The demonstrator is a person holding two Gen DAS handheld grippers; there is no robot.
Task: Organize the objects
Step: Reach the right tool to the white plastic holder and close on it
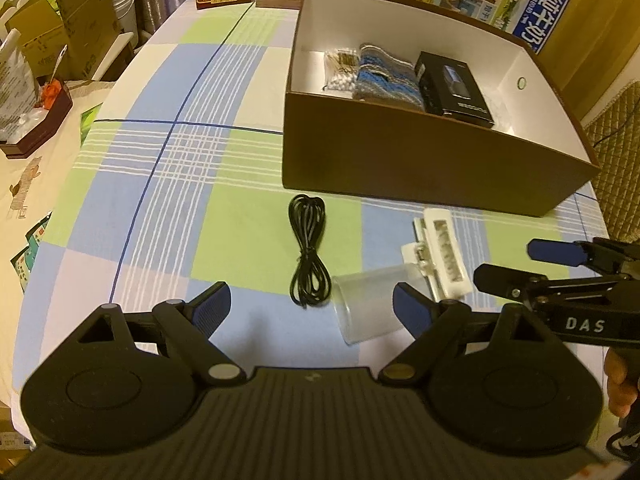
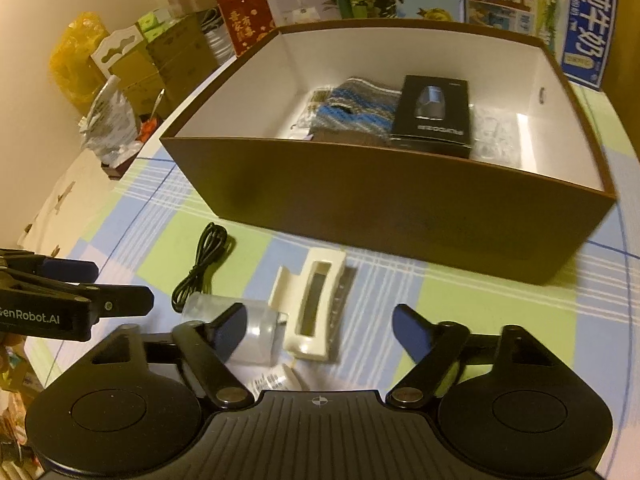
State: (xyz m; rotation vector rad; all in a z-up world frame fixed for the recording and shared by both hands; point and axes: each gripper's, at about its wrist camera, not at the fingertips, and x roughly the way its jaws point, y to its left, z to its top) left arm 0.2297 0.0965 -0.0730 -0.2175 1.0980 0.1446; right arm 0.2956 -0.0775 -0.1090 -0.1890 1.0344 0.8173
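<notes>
From the left wrist view, the left gripper (image 1: 312,308) hangs above the checked tablecloth (image 1: 160,208) with its jaws spread wide and nothing between them; the coiled black cable (image 1: 308,256) lies just ahead of the gap, slightly toward its left finger; the clear plastic cup (image 1: 360,308) lies on its side close to the right finger, partly behind it; the white clip (image 1: 440,256) lies beyond that finger, further right; the brown box (image 1: 420,160) stands well ahead, already holding a packet of cotton swabs (image 1: 340,70), a striped knit cloth (image 1: 384,76) and a black carton (image 1: 452,88); the right gripper (image 1: 508,268) reaches in from the right edge, fingers parted and empty.

From the right wrist view, the right gripper (image 2: 320,328) is likewise released, jaws wide; the clip (image 2: 312,304) lies just ahead inside the gap, nearer the left finger; the cup (image 2: 232,332) sits behind and beside that left finger, touching or nearly touching the clip, I cannot tell which; the cable (image 2: 204,264) lies further ahead and left; the box (image 2: 400,208) rises directly ahead; the left gripper (image 2: 120,284) shows at the left edge.

The step in hand looks like picking up one loose item for the box; the clip seems the right claw's natural target; centre the fingers across its narrow width before closing, keeping clear of the cup, which may roll if nudged; lift well above the box wall before carrying it over the free floor to the right of the carton.
</notes>
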